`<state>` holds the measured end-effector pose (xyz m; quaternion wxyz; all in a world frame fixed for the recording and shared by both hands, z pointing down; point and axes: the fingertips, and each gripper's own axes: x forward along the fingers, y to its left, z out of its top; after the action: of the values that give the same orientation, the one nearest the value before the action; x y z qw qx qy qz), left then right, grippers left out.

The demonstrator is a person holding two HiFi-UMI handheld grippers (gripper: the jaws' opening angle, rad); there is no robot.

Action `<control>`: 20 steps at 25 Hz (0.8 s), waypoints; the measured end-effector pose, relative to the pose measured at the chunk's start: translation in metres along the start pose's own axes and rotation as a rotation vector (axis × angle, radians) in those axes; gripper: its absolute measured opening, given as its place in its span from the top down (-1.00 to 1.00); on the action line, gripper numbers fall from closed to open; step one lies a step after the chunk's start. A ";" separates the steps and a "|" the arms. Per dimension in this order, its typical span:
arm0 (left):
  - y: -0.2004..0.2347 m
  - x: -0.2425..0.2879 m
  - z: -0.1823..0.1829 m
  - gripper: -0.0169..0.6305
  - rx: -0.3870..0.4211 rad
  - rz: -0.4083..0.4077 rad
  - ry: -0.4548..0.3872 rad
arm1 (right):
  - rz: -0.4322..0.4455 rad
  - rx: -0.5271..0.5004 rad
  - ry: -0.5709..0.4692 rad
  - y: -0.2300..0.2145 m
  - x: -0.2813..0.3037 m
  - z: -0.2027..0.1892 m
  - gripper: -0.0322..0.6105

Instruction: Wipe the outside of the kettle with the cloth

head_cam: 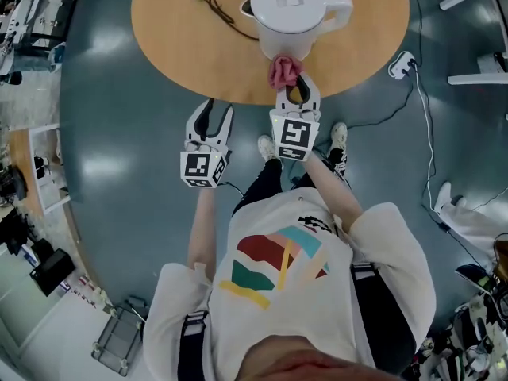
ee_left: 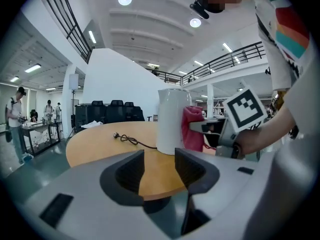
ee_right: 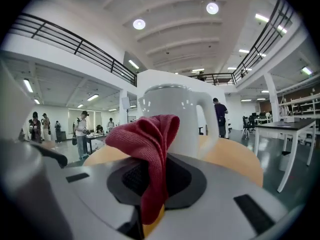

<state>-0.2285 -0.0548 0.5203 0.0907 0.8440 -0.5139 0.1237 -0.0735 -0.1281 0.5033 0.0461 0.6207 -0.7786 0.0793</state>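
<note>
I see a white kettle (head_cam: 287, 14) standing on a round wooden bench (head_cam: 182, 46), a little in from the bench's near edge, its handle pointing to the right in the head view. My right gripper (head_cam: 298, 90) reaches over that near edge, its jaws clenched on a bunched red cloth (head_cam: 284, 71). The cloth sticks up from the jaws and appears to touch the kettle's lower side, the side facing me. My left gripper (head_cam: 220, 111) hovers at the near edge, to the left of the right one, with its jaws released and nothing between them. A black cord (head_cam: 222, 10) lies on the bench left of the kettle
</note>
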 end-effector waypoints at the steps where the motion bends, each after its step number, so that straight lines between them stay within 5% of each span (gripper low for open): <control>1: 0.002 -0.004 -0.006 0.23 -0.003 -0.006 0.010 | -0.004 -0.018 -0.013 0.013 0.009 -0.003 0.76; 8: 0.038 -0.043 -0.045 0.23 -0.017 0.050 0.080 | -0.059 -0.184 -0.038 0.066 0.072 -0.025 0.75; 15: 0.067 -0.072 -0.064 0.23 -0.076 0.128 0.099 | -0.131 -0.128 0.009 0.065 0.096 -0.036 0.76; 20: 0.040 -0.059 -0.064 0.23 -0.061 0.087 0.109 | -0.137 -0.114 0.020 0.054 0.088 -0.039 0.76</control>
<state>-0.2975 -0.0054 0.5644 0.1387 0.8097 -0.5480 0.1574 -0.1473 -0.1934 0.5532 0.0946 0.6681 -0.7370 0.0376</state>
